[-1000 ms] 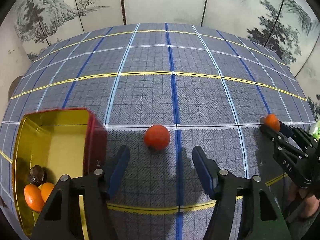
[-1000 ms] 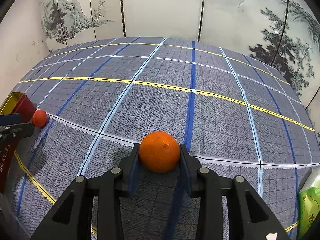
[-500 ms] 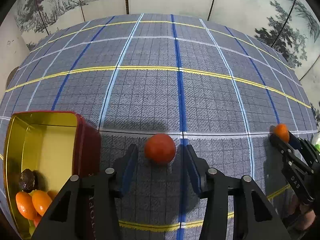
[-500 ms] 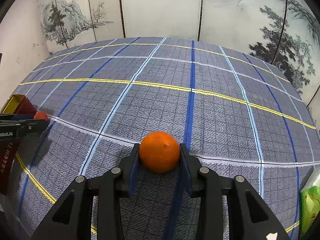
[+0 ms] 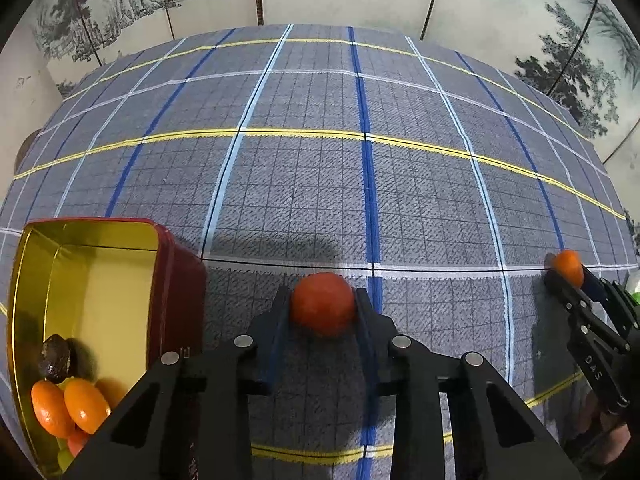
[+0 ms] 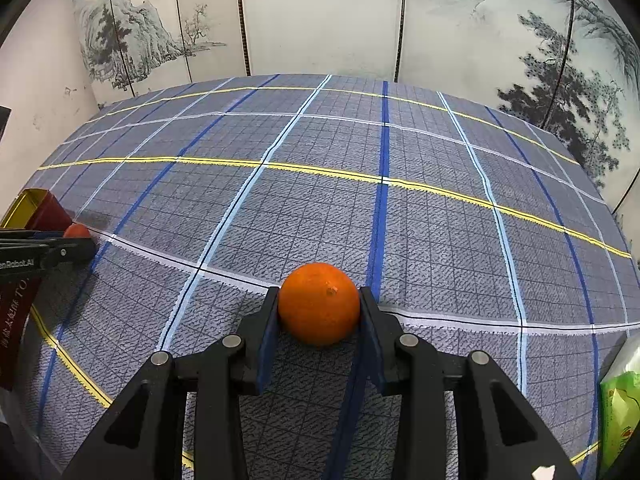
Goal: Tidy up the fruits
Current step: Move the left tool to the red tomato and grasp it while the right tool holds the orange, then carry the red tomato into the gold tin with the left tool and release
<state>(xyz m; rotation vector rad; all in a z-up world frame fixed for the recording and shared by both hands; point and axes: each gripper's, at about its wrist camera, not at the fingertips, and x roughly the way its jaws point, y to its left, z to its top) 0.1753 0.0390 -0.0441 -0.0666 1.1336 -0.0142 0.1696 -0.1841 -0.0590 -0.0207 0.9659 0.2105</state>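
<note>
My left claw [image 5: 322, 308] is pinching a reddish orange [image 5: 322, 309] that sits on the checked cloth [image 5: 304, 184] of the desk, toward the near left corner, its blue pads [image 5: 276, 336] pressed on both sides of the fruit. Just beside it on the left stands a red tin [image 5: 176, 280] with a gold inside, holding a few oranges [image 5: 68, 404] and one dark fruit [image 5: 55, 358] at its near end. My right claw [image 6: 319, 312] is clamped on a brighter orange [image 6: 319, 303], also resting on the cloth toward the near edge, well apart from the first. A green packet [image 6: 618, 408] lies at the near right corner.
</note>
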